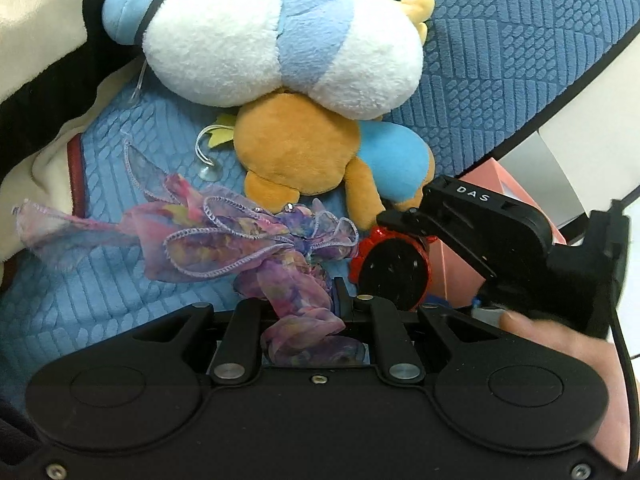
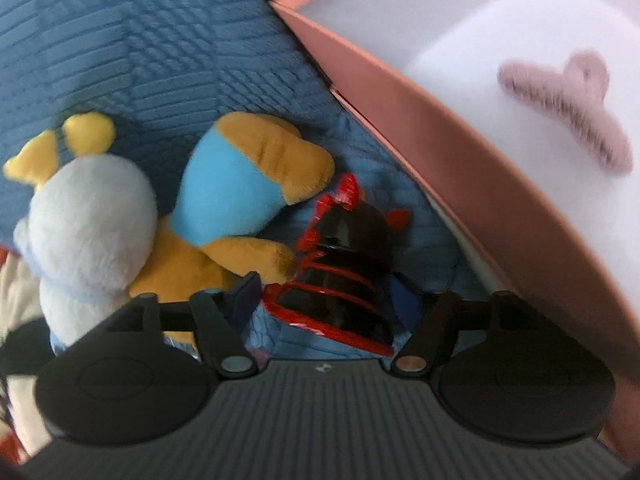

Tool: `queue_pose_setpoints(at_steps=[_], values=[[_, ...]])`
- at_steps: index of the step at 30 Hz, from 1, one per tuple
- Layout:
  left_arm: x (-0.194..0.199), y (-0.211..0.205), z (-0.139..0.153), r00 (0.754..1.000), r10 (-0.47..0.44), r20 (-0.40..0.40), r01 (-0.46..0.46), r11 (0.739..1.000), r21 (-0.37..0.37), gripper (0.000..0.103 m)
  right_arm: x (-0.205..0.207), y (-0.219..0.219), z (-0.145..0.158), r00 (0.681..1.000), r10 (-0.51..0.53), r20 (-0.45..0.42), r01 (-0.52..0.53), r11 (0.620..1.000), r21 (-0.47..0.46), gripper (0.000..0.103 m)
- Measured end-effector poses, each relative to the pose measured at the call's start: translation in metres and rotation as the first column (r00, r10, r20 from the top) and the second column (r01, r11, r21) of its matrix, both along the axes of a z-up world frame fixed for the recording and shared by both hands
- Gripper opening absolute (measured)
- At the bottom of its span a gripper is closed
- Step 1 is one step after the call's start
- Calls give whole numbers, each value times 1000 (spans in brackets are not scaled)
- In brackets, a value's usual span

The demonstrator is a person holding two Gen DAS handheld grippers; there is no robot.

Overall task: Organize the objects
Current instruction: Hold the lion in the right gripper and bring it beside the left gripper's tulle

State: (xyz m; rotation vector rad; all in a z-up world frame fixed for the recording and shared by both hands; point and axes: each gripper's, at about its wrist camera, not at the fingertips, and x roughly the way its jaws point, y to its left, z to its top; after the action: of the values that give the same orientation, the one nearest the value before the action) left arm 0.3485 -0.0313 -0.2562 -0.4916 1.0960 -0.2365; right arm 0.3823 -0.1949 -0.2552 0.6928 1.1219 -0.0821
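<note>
Pinching a sheer purple scarf [image 1: 248, 236], my left hand-held gripper [image 1: 304, 304] has its jaws pressed together on the fabric over the blue quilted bed cover [image 1: 500, 80]. My right hand-held gripper [image 2: 332, 300] is spread, straddling red-and-black sunglasses [image 2: 340, 276] near the cover's edge, beside a pink box [image 2: 440, 140] holding a mauve hair claw [image 2: 572, 112]. White-and-blue plush [image 1: 248, 36] overlaps orange plush [image 1: 296, 148].

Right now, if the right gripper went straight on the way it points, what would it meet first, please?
Most likely the red-and-black sunglasses, which lie on the blue cover between the right gripper's open fingers. The picture is blurred, so depth is uncertain.
</note>
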Motion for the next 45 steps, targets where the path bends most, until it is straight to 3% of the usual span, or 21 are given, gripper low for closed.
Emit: queue_pose_setpoints(at_steps=[5,7,18,31,37,45], values=[[-1,3,-3,1000,11,-1,-11,1000,-3,13,9,1,-13,1000,-13,-22,14,998,56,74],[-1,4,-4,1000,19,-5,-19,1000,-3,13,9,2,-12,1000,4,-5,-4,998,58,69],[-1,5,-4,999,34,-8,-34,999,-5,13,-20,9,5,973,225,54,-223,974,-37,66],[-4,15,-5,998,60,-17,-60,998,-18,13,-72,17,18,844,536,17,-530,838,-129,67],[-5,13,-7,998,58,-23,-58,998,-14,14,-64,14,18,851,523,-40,-524,844,-112,68],[-4,12,-8,998,59,-26,-60,998,-15,14,-46,4,16,910,413,-24,-414,910,-30,71]])
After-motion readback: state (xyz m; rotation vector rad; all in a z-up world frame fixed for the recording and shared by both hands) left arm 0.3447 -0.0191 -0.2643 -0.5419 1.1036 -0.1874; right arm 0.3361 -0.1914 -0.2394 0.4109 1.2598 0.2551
